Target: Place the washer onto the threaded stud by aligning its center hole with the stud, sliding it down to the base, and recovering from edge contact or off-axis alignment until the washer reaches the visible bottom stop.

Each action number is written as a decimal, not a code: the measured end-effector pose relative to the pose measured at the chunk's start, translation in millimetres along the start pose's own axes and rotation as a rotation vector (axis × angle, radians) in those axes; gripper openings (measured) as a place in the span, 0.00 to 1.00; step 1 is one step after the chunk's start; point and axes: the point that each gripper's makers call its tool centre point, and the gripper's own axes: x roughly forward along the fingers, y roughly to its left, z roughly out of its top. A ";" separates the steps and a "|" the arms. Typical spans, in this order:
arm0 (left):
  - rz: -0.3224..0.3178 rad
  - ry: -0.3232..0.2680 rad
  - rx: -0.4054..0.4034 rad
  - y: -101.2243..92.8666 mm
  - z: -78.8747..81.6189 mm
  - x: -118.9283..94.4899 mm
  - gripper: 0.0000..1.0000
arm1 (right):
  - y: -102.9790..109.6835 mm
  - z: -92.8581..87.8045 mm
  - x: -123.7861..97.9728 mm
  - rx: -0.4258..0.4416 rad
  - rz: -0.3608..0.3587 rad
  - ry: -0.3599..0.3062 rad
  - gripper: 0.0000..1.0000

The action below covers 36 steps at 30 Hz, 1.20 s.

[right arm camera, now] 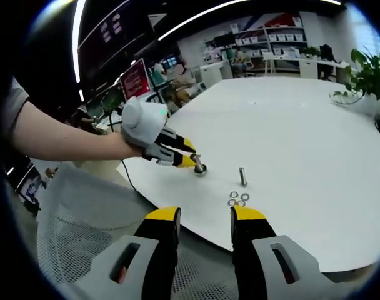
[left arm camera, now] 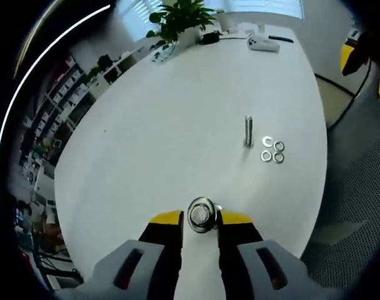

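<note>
Your left gripper (left arm camera: pixel 201 220) pinches a metal fitting (left arm camera: pixel 202 214); right gripper (right arm camera: pixel 205 220) jaws spread. Centre a washer (left arm camera: pixel 267 140) squarely over the stud (left arm camera: pixel 248 131).

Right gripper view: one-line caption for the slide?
Left tool grips a metal fastener near the upright stud and four loose washers on the white table; right tool open.

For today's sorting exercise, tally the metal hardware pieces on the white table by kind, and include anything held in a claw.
Loose washers: 4, clustered on the table beside the stud.
Upright threaded stud: 1.
Round metal piece held in the left claw: 1; its exact kind is unclear.
Total: 6.
</note>
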 end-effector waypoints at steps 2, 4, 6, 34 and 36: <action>-0.023 -0.010 -0.023 -3.0 0.6 0.1 0.22 | 0.4 0.1 0.2 -0.001 0.002 0.000 0.35; -0.032 -0.017 -0.022 -4.1 1.8 -3.3 0.22 | 0.8 -0.3 0.1 -0.003 0.003 0.002 0.35; -0.036 -0.047 -0.048 -2.7 5.0 -8.0 0.22 | 0.5 -0.3 0.0 -0.002 0.002 0.002 0.35; -0.083 -0.066 -0.231 0.7 4.7 7.6 0.22 | 1.2 -1.4 0.6 -0.009 0.005 0.009 0.34; -0.080 -0.073 -0.236 0.9 4.6 3.9 0.25 | 1.9 -1.4 0.7 -0.008 0.009 0.009 0.34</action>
